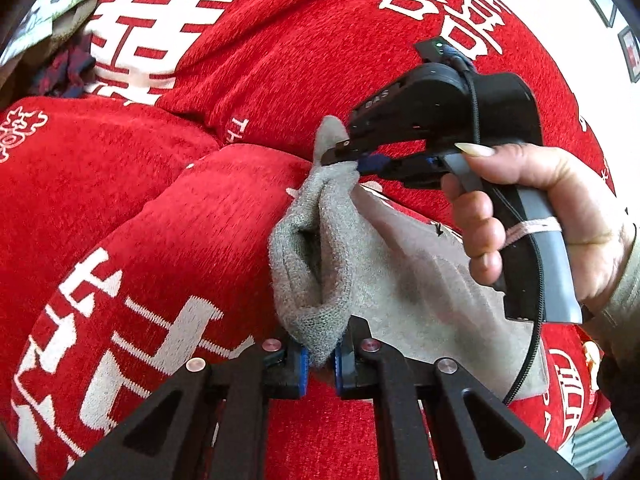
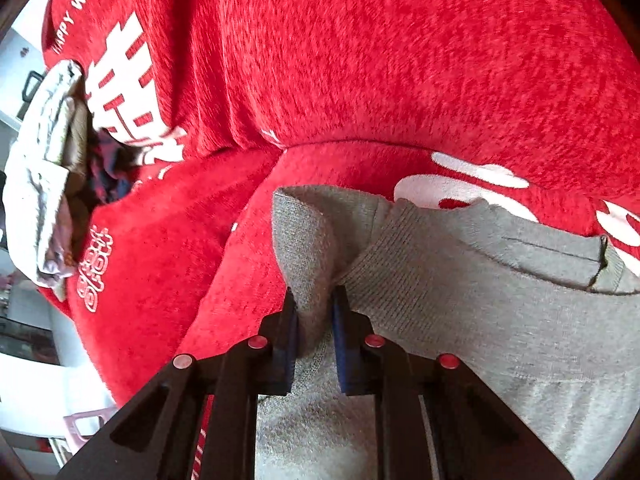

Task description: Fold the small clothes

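A small grey knitted garment (image 1: 404, 280) lies on a red sofa cover. My left gripper (image 1: 320, 364) is shut on its ribbed hem near the bottom of the left wrist view. My right gripper (image 1: 356, 162) is shut on the far end of the same hem, held in a hand; the hem bunches and gapes open between the two grippers. In the right wrist view my right gripper (image 2: 314, 320) pinches a fold of the grey garment (image 2: 500, 312), which spreads to the right.
The red sofa cover (image 1: 180, 208) with white characters fills both views, with a seam between cushions. A pile of other clothes (image 2: 52, 168) lies at the sofa's left end. White furniture (image 2: 24, 372) stands beyond the sofa's edge.
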Demonstrator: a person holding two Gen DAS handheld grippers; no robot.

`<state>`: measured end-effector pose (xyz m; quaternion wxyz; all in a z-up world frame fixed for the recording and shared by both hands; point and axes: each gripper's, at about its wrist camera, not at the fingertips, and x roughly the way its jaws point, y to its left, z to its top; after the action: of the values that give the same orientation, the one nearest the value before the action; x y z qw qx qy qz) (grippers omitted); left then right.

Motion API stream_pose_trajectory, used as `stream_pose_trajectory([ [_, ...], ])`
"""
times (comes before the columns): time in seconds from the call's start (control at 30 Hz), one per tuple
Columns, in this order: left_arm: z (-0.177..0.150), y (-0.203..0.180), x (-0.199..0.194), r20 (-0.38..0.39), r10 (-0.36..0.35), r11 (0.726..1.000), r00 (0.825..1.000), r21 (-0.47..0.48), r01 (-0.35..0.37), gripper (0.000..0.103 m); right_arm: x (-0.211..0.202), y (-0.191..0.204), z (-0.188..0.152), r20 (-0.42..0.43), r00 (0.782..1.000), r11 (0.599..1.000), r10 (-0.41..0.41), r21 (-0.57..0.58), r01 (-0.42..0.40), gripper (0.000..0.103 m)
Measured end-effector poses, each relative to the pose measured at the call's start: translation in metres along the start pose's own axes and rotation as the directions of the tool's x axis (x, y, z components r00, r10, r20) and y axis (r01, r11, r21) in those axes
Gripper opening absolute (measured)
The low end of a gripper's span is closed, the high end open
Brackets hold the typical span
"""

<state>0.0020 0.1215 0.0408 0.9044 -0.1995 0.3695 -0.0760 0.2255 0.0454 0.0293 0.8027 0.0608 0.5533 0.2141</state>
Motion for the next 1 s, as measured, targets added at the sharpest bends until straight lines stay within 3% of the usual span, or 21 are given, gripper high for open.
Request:
stream_pose_trajectory([
  [0.57,0.01,-0.073,-0.015,0.028,0.099,0.98,0.995,0.169,-0.103,0.009,-0.076,-0.04,-0.002,0.107,0.986,0.991,0.128,0.022,-0.131,0.017],
  [1.0,0.011,-0.119,-0.019,0.025,0.142,0.954,0.99,0.261,-0.144,0.009,-0.108,-0.078,-0.01,0.154,0.964,0.971,0.217,0.067,-0.229,0.017],
])
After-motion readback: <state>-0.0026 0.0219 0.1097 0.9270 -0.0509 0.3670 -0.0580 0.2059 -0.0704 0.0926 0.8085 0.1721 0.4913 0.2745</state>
